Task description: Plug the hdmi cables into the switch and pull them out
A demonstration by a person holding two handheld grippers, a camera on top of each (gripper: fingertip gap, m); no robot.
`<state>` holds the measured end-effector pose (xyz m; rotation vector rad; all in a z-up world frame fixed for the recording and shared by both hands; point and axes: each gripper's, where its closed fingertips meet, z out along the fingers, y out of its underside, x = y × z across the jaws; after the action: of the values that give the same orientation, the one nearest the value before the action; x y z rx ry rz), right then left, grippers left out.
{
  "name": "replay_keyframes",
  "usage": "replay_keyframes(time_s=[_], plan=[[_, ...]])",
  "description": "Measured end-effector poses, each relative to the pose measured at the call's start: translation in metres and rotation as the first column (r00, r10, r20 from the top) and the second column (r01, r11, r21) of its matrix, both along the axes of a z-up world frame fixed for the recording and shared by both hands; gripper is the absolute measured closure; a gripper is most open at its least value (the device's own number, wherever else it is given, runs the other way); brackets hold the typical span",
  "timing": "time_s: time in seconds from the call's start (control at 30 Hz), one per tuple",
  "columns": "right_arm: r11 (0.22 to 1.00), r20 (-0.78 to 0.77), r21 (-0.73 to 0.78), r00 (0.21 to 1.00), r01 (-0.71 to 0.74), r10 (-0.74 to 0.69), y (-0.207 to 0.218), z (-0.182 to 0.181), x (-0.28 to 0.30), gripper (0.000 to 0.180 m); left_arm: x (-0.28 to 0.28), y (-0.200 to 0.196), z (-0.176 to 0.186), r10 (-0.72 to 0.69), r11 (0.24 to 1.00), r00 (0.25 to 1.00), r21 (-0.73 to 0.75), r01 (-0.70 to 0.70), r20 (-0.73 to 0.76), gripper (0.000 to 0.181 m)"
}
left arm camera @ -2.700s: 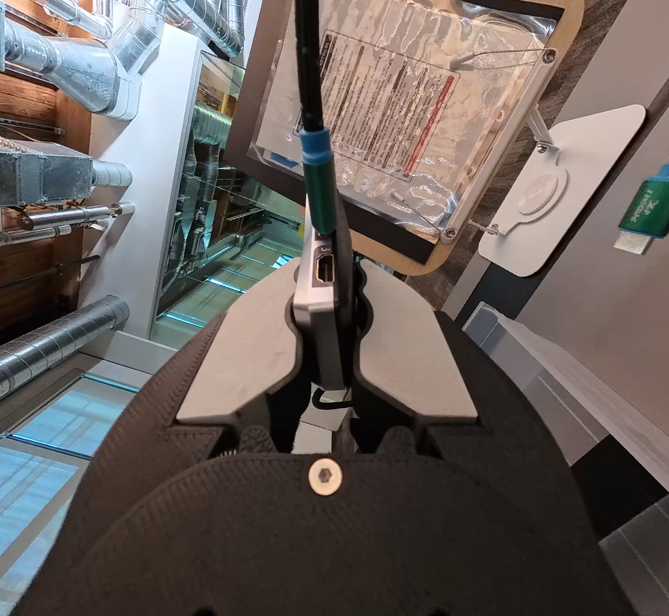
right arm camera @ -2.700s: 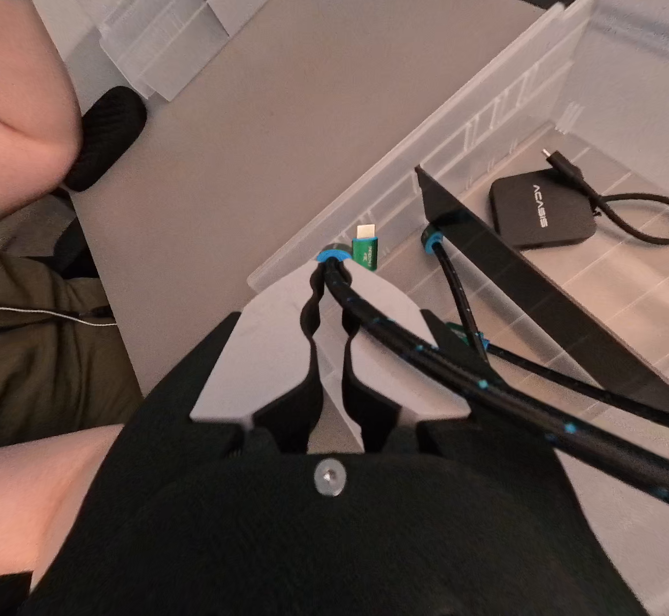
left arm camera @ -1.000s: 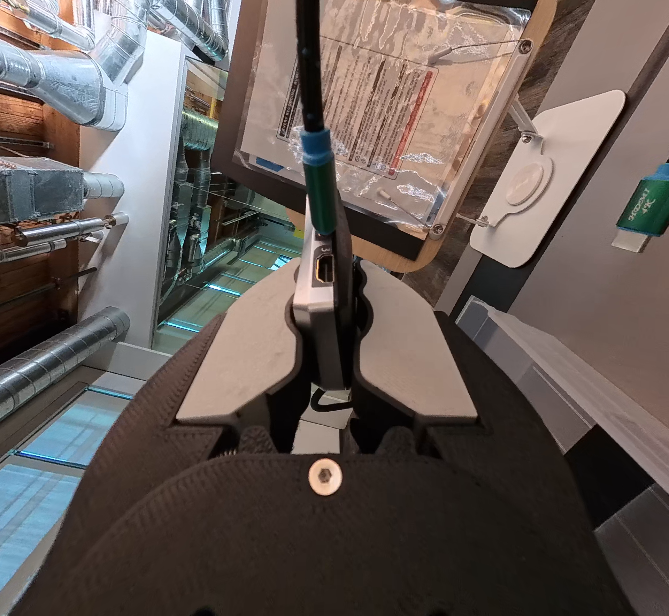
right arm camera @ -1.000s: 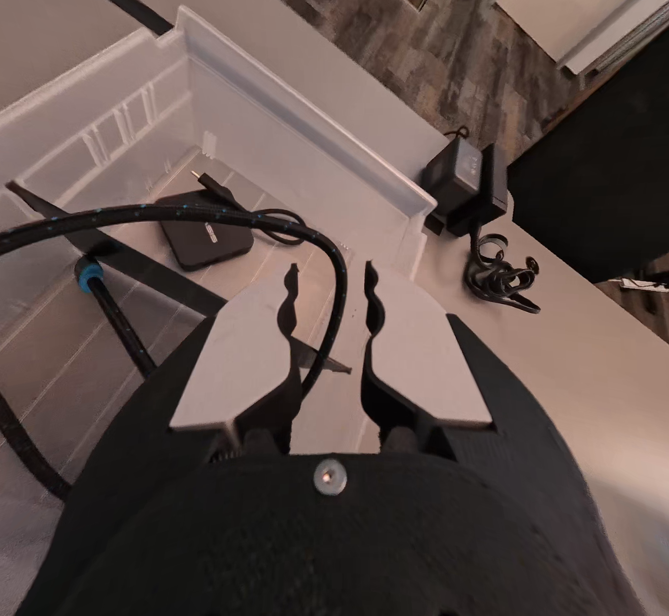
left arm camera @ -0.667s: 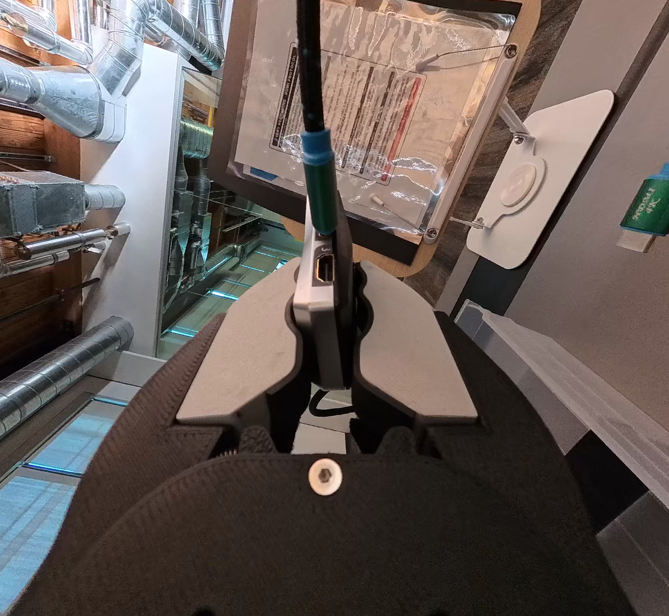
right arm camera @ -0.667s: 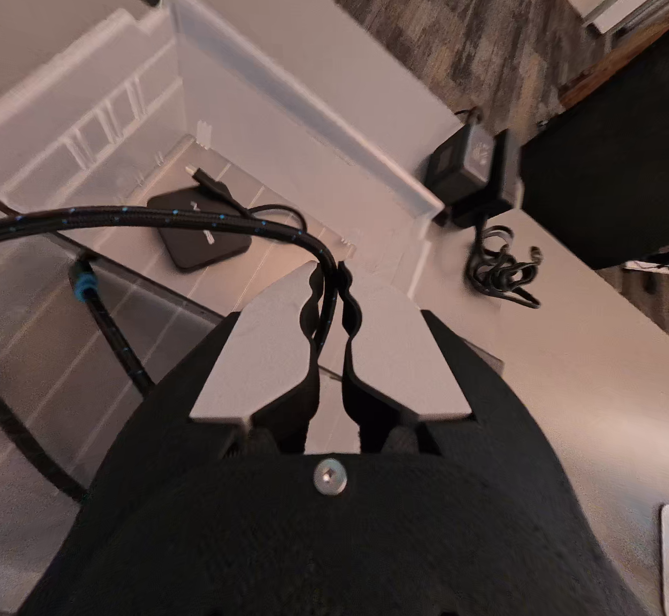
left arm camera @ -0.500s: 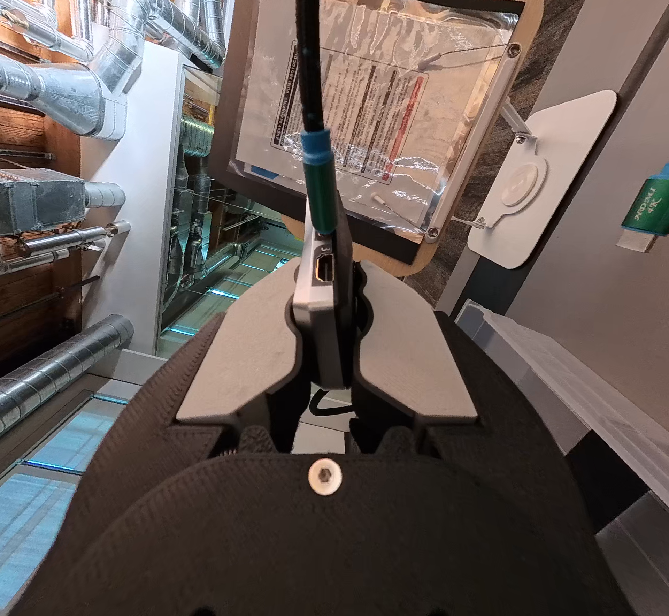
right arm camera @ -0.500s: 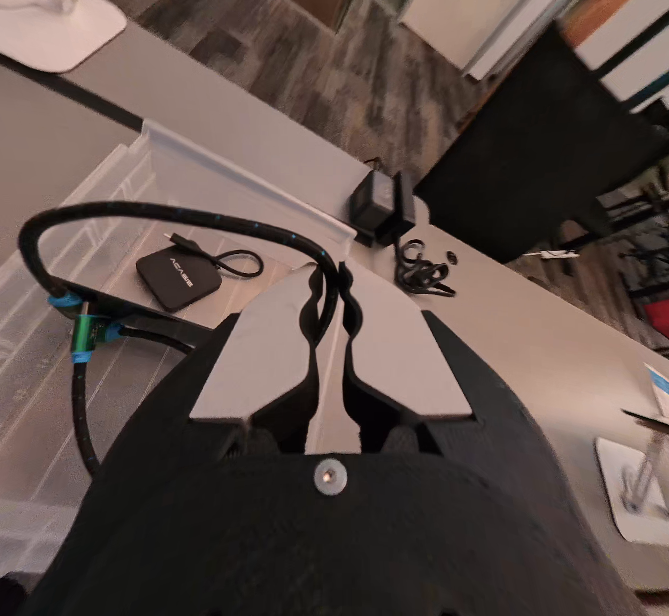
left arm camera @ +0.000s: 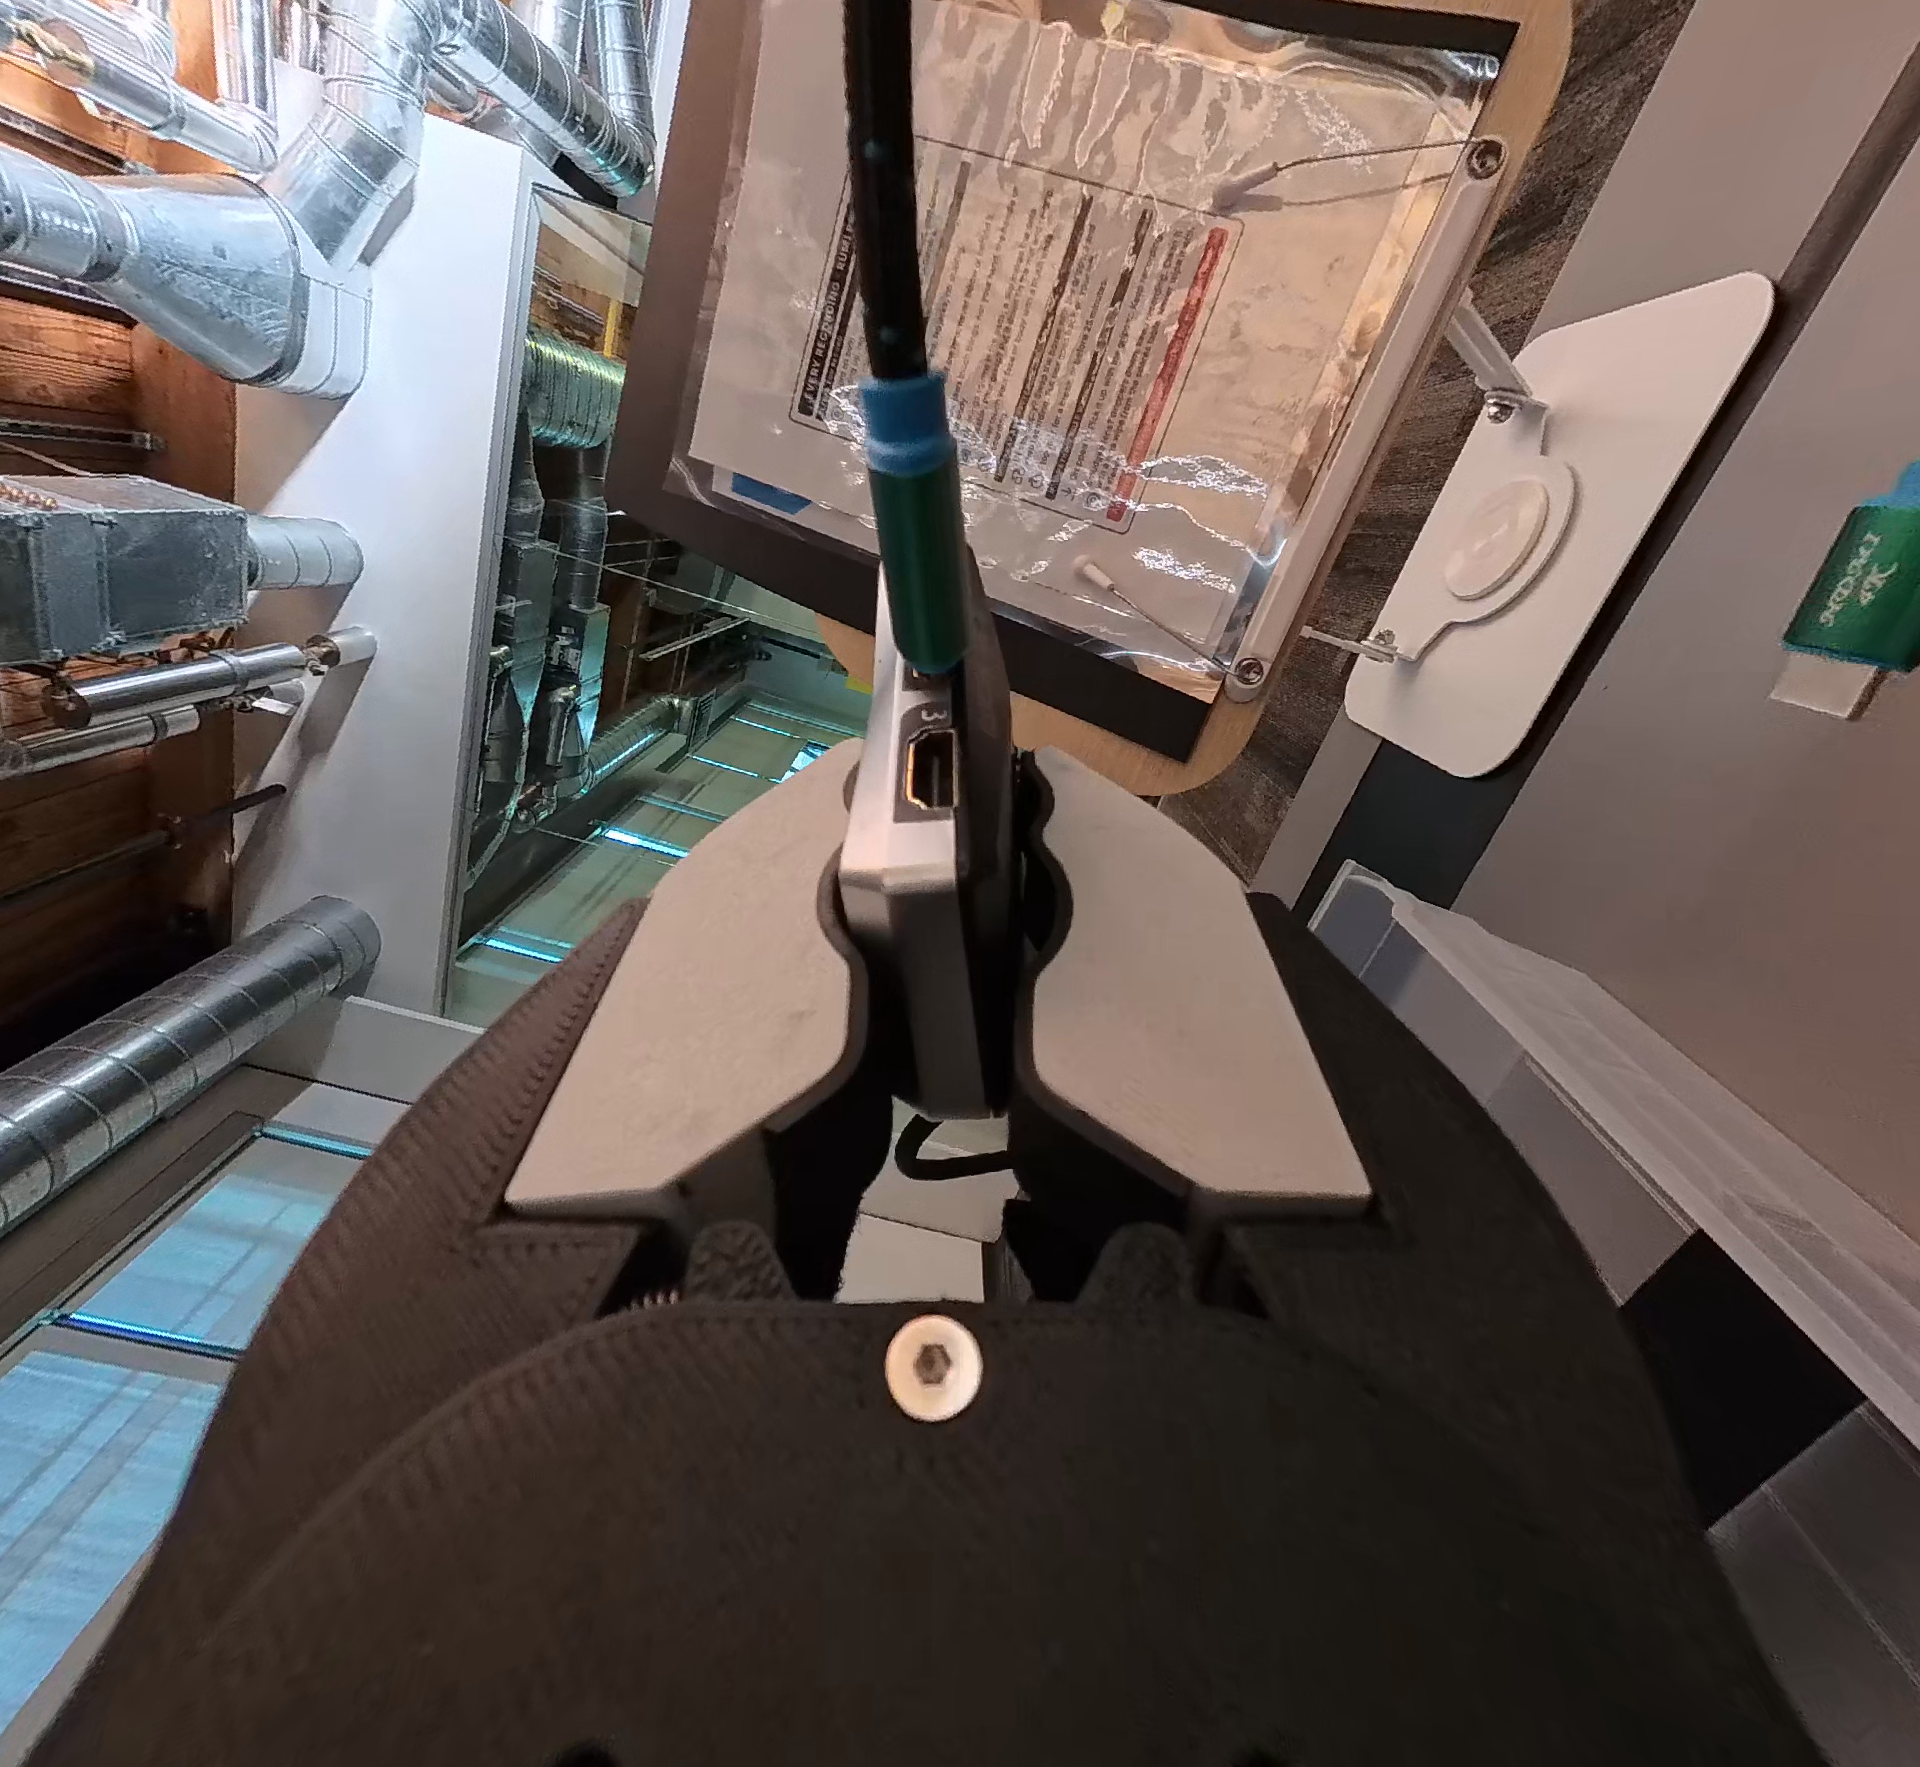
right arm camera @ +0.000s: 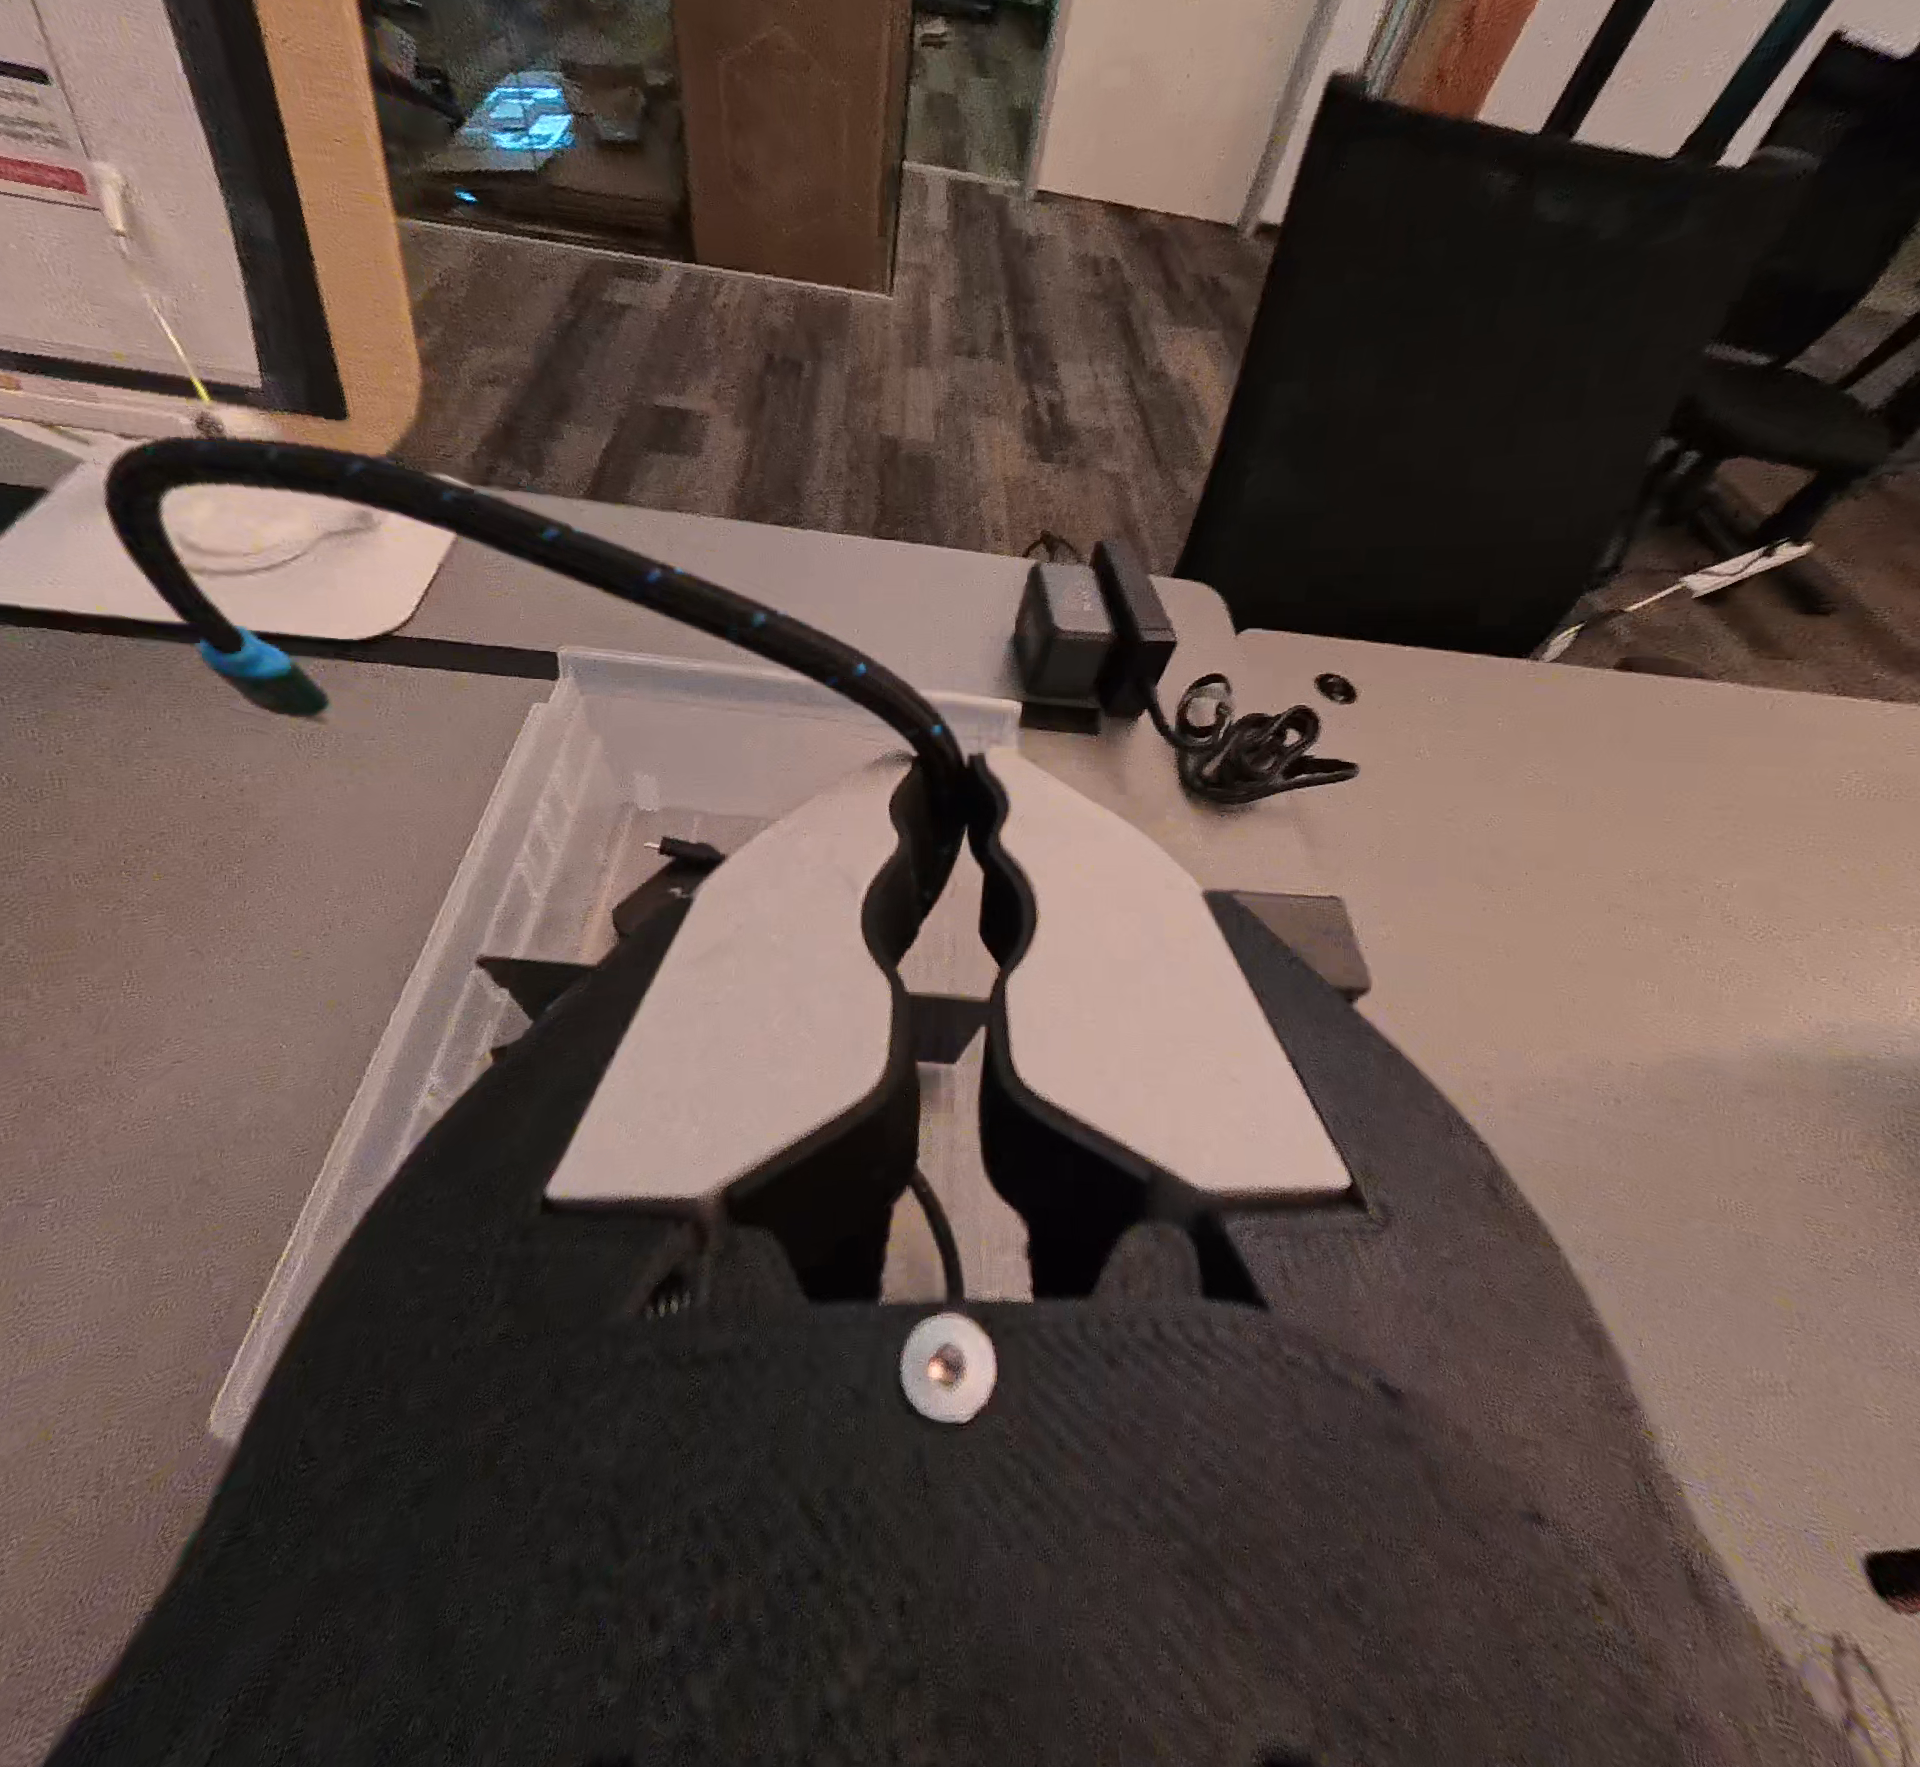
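Two grippers in play, each clamped on something; left gripper [left arm camera: 940, 870] has its jaws closed on the switch [left arm camera: 914, 886], a slim silver-grey box held edge-on between the fingers, its port edge pointing away from the camera. One braided black hdmi cable [left arm camera: 883, 159] is seated in the far port of that edge via its green plug [left arm camera: 920, 574] with a blue collar; the cable runs straight up out of frame; the port nearest the fingers [left arm camera: 928, 772] is open, gold contacts visible. Behind the switch: a wooden board with a plastic-covered sheet [left arm camera: 1091, 315] on a white stand base [left arm camera: 1538, 533]; ducting at left.

Right gripper [right arm camera: 951, 787] has its jaws pinched shut on a second braided cable [right arm camera: 623, 564], gripped at the fingertips on the cord, not the plug; the cord arcs up and left, then droops; its green plug with blue collar [right arm camera: 265, 673] hangs free in the air above the grey table [right arm camera: 1558, 886], touching nothing. Same loose plug [left arm camera: 1860, 605] shows at the right edge of the left wrist view, well apart from the switch.

Below the right gripper: clear plastic bin [right arm camera: 582, 782] on the table, contents mostly hidden by the fingers; black power adapter [right arm camera: 1086, 621] with coiled lead [right arm camera: 1247, 746] just past the bin's far corner.
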<state>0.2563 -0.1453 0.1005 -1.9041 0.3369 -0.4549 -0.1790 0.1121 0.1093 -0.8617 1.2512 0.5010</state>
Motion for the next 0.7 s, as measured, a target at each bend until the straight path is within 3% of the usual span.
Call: replay_keyframes(time_s=[0.13,0.23,0.43,0.5,0.7], plan=[[1.0,-0.155,-0.014,0.988,-0.008,0.006,-0.003,-0.03,0.016,0.173,0.0,-0.001,0.001,-0.003,1.0,1.0,-0.001,0.003,0.004,0.158],[0.993,-0.304,-0.117,0.953,-0.021,-0.016,-0.012,-0.072,0.028,0.173,0.0,-0.001,0.001,-0.001,1.0,1.0,0.001,0.001,0.001,0.158],[0.947,-0.455,-0.314,0.886,-0.072,-0.084,-0.047,-0.131,0.035,0.173,0.0,-0.002,0.002,-0.002,1.0,1.0,0.003,0.002,0.004,0.158],[0.948,-0.493,-0.299,0.868,-0.112,-0.053,-0.046,-0.135,0.03,0.173,0.001,-0.003,0.001,-0.002,1.0,1.0,0.003,0.002,0.002,0.158],[0.992,-0.463,-0.013,0.88,-0.129,0.108,-0.033,-0.091,0.032,0.173,0.002,-0.004,0.001,-0.004,1.0,1.0,0.004,0.004,-0.002,0.158]])
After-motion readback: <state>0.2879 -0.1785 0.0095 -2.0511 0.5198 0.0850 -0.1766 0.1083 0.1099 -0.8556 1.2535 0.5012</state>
